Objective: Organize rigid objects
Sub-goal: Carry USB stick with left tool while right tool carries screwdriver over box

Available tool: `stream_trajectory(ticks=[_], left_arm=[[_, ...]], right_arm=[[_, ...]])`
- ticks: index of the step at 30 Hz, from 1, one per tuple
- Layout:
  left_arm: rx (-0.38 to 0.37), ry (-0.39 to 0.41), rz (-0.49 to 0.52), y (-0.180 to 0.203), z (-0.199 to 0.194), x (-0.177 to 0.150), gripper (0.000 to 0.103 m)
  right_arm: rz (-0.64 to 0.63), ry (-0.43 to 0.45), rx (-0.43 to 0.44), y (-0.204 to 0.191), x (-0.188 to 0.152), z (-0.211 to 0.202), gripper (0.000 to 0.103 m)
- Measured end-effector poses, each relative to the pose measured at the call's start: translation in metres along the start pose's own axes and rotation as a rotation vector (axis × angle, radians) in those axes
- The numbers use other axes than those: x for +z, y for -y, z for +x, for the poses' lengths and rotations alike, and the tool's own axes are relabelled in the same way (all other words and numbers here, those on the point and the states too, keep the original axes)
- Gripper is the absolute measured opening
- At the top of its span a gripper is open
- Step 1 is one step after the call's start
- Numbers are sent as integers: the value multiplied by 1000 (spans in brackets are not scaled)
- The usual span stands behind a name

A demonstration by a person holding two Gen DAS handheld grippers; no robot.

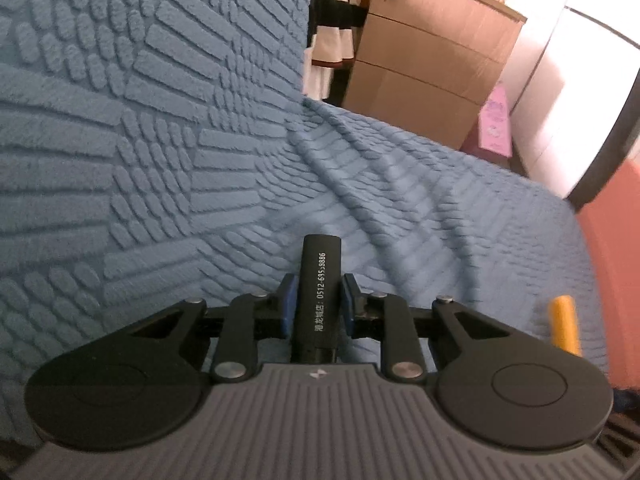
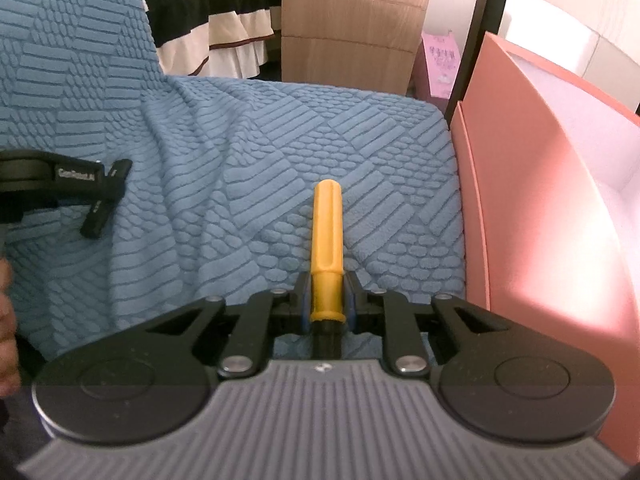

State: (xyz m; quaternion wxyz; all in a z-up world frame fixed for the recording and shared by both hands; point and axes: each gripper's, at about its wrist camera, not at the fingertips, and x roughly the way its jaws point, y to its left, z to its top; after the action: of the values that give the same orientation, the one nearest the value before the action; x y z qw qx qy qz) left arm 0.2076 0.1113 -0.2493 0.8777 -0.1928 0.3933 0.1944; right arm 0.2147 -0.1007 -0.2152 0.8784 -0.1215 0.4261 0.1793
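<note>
My left gripper (image 1: pixel 319 300) is shut on a black cylindrical handle (image 1: pixel 321 280) with white printed numbers, held above the blue textured sofa cover (image 1: pixel 160 140). My right gripper (image 2: pixel 327 296) is shut on a yellow grooved tool handle (image 2: pixel 327 236), held over the sofa seat (image 2: pixel 280 152). The yellow handle also shows at the right of the left wrist view (image 1: pixel 564 324). The left gripper (image 2: pixel 96 196) with the black handle (image 2: pixel 105 204) shows at the left of the right wrist view.
A pink open box (image 2: pixel 540 200) stands to the right of the seat. A wooden drawer cabinet (image 1: pixel 432 52) and a striped cloth (image 2: pixel 216 20) are behind the sofa. A pink package (image 1: pixel 496 124) sits on the floor.
</note>
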Motion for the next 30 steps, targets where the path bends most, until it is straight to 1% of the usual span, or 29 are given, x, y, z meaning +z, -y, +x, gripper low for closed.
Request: stream_trajectory(ticks=[1,4,7,12,16,22,26,30], left_arm=[[-24,-2,6,3,-5,-2,27],[-52,13,28,12,-21,-9,27],[-101,6,10,19,-33,-15,27],[-151,-14,12,37,-47,-27,27],[-178,-12,3,46,-59,-26,27],[-207,7,-10,53,-80,-14,27],[-219,17,6,56,-93,-10,27],[-239,18,17,63,-106,-11,27]], right_arm=[[19,-17,8,3,1,-1,20],[57,-30,35,10,3,-8,20],[68,-38,42,14,3,-14,20],[82,-41,54,24,6,-29,20],[88,-22,51,33,12,-44,20],[83,14,47,43,21,-68,19],[85,61,30,48,21,-85,19],[103,82,27,53,17,-98,19]])
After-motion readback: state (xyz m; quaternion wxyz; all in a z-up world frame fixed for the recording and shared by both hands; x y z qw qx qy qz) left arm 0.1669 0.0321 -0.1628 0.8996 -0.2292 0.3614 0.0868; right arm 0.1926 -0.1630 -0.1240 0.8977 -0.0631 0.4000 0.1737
